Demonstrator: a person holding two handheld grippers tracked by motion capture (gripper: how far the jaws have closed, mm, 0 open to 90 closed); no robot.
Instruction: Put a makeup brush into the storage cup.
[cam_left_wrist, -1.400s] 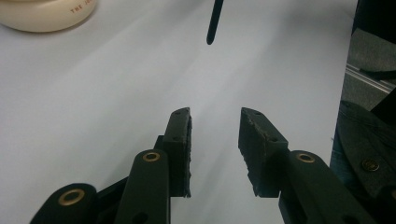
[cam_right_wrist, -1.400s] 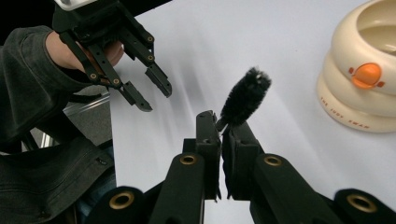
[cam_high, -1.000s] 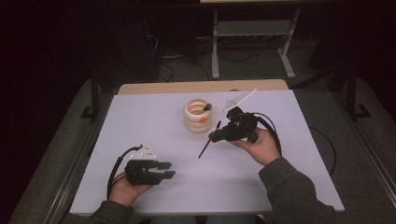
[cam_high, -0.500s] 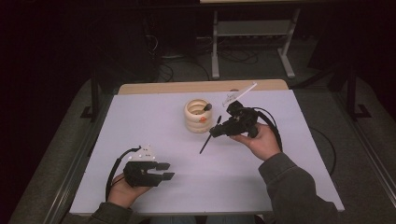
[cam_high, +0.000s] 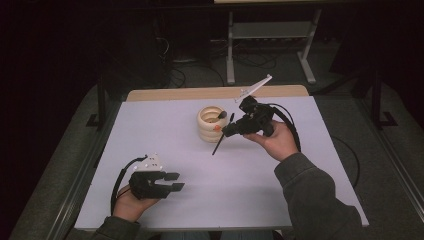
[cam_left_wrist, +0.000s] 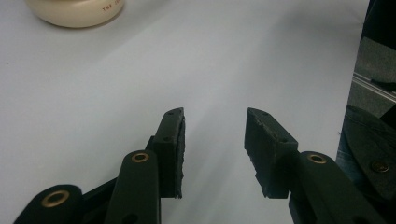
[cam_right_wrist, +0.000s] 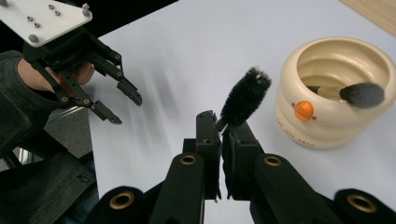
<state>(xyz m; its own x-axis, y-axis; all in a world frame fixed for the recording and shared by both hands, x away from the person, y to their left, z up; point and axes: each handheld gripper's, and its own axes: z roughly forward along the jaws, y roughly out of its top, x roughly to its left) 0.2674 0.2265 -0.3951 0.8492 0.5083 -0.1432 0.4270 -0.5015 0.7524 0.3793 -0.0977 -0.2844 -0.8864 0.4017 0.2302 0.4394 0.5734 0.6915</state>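
Note:
My right gripper hovers just right of a cream ribbed holder, shut on a thin black brush that slants down toward the table. In the right gripper view the jaws pinch the brush just below its fluffy black head, and the holder, marked with an orange dot, has a second dark-tipped brush lying in it. My left gripper rests at the near left of the table. Its jaws have just been opening a little and stand apart over bare white surface.
A white sheet covers the table, with a bare wooden strip along the far edge. A metal stand and cables sit on the dark floor behind. The person's sleeve comes in at the bottom right.
The right gripper has lifted with the brush and moved closer to the holder. The left hand has stayed in place.

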